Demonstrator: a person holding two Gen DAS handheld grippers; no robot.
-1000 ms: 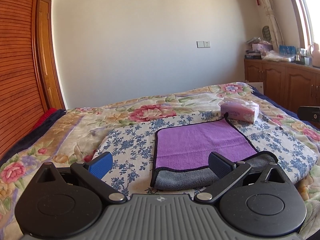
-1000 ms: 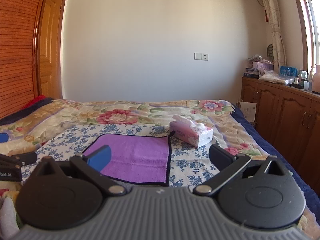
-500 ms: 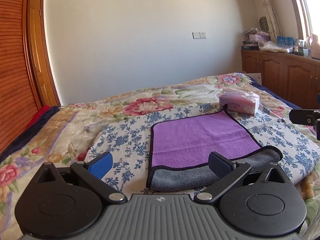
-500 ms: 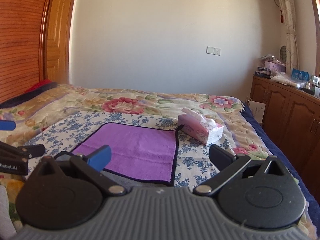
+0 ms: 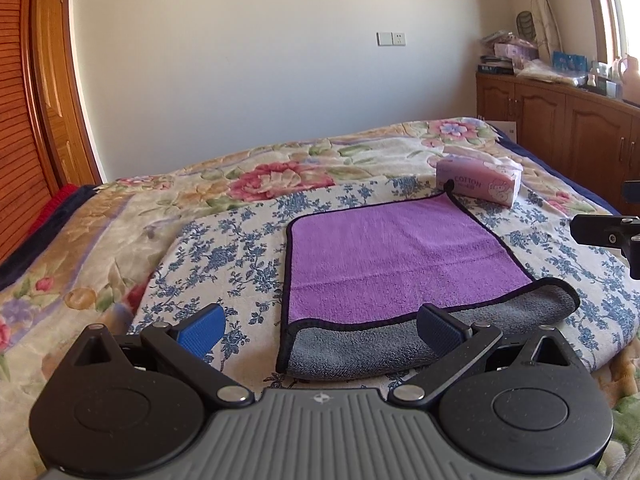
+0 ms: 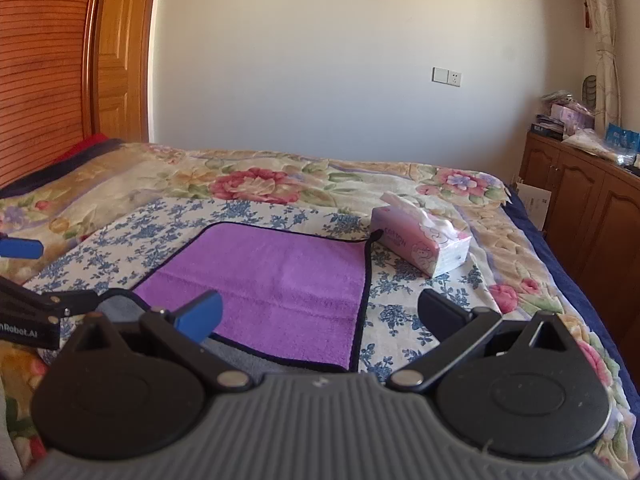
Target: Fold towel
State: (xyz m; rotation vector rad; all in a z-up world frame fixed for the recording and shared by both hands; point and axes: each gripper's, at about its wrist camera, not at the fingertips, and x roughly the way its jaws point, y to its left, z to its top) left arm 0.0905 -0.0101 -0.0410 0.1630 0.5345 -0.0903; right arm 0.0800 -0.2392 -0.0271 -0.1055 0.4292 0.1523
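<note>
A purple towel point(image 5: 396, 256) with black trim lies flat on a blue-flowered cloth on the bed. Its near edge is turned over and shows the grey underside point(image 5: 360, 350). My left gripper point(image 5: 320, 330) is open and empty, hovering just in front of the towel's near left corner. In the right wrist view the towel point(image 6: 280, 280) lies ahead and to the left. My right gripper point(image 6: 320, 314) is open and empty above the towel's near right corner.
A pink tissue box point(image 5: 478, 180) stands by the towel's far right corner, also in the right wrist view point(image 6: 420, 242). A wooden cabinet point(image 6: 580, 200) with clutter lines the right wall. A wooden wardrobe and door point(image 5: 36, 100) stand at the left.
Both grippers have moved forward and lower toward the towel's near edge, so the towel looks larger. Both stay open.
</note>
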